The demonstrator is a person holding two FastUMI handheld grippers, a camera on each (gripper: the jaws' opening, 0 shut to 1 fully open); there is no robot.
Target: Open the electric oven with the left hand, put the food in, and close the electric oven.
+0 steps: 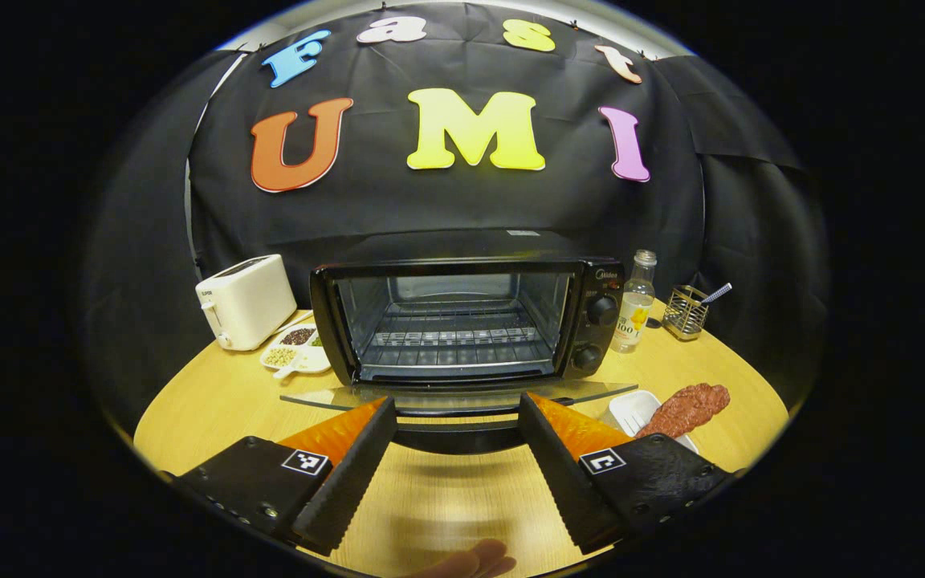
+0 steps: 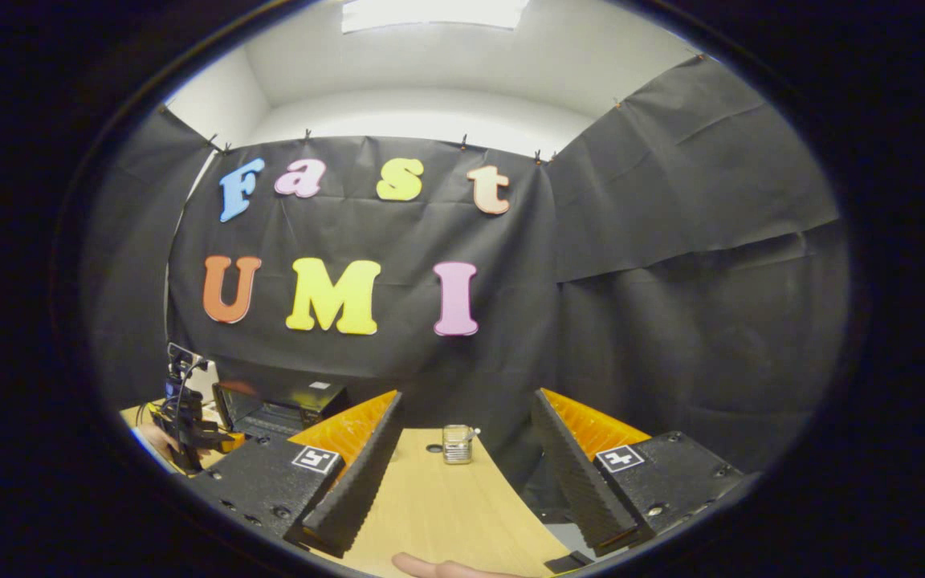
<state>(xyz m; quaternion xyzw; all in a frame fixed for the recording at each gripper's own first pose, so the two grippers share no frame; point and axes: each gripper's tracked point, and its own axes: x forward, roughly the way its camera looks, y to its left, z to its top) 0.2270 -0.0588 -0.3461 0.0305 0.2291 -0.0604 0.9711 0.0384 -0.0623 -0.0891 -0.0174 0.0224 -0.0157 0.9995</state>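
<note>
Toaster oven (image 1: pixel 462 321) door (image 1: pixel 454 397) down; L gripper (image 1: pixel 457 417) and R gripper (image 2: pixel 466 417) both spread, meat (image 1: pixel 687 408) on tray (image 1: pixel 633 411).

A round, light wooden table (image 1: pixel 446 498) carries a black electric oven (image 1: pixel 462 321) at its centre, door lowered. At ten o'clock sit a white toaster (image 1: pixel 246 301) and a divided dish of beans (image 1: pixel 295 350). At two o'clock stand a clear bottle (image 1: pixel 635 309) and wire utensil holder (image 1: pixel 685 311). At four o'clock, a white tray (image 1: pixel 633 409) holds reddish meat (image 1: pixel 687 408).
</note>
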